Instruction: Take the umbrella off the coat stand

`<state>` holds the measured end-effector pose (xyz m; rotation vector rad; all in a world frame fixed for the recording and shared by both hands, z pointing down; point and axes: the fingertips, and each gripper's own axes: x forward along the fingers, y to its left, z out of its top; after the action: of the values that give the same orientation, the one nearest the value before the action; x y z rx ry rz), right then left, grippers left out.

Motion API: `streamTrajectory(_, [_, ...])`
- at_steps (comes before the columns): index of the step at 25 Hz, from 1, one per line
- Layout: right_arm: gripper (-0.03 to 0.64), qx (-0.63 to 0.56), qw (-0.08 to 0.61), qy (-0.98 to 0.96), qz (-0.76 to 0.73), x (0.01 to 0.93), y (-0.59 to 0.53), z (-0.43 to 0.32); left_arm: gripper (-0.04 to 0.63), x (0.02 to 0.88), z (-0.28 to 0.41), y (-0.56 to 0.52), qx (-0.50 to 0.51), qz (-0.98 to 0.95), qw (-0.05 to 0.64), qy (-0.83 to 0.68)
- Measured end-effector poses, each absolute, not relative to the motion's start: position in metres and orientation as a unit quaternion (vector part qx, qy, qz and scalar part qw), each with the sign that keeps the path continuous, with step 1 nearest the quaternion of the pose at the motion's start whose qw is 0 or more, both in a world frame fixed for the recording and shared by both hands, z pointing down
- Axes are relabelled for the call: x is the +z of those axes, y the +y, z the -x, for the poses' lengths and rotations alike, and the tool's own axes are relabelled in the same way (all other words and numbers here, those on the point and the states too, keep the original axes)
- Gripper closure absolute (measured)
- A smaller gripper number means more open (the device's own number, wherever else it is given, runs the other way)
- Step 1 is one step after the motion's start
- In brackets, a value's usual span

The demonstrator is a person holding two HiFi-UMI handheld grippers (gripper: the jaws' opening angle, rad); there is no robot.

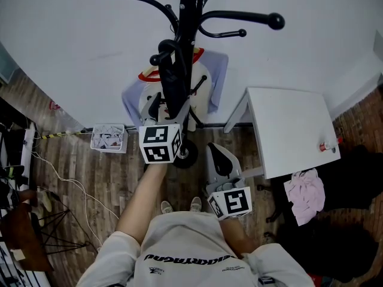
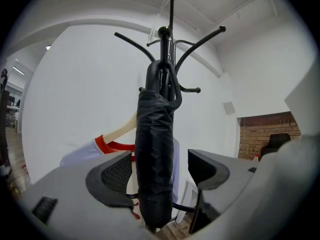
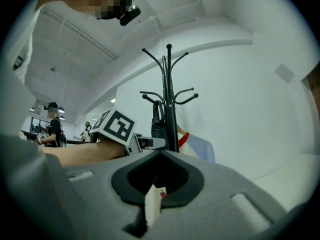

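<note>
Plainly, the folded black umbrella (image 2: 155, 159) hangs upright from a hook of the coat stand (image 2: 171, 44), against the far white wall. The left gripper (image 2: 160, 156) is up at it, with its jaws spread and the umbrella between them. The right gripper (image 3: 160, 154) sits low and near, its jaws closed together on nothing. A white table (image 1: 293, 124) stands to the right.
</note>
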<state>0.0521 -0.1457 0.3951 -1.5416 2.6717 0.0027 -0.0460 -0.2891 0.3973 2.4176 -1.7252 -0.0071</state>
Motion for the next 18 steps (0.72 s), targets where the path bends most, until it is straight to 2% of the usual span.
streamTrajectory(18, [0.618, 0.0, 0.023, 0.86, 0.51, 0.4, -0.149, -0.063, 0.242, 0.424, 0.036, -0.334, 0.009, -0.817, 0.1, -0.568])
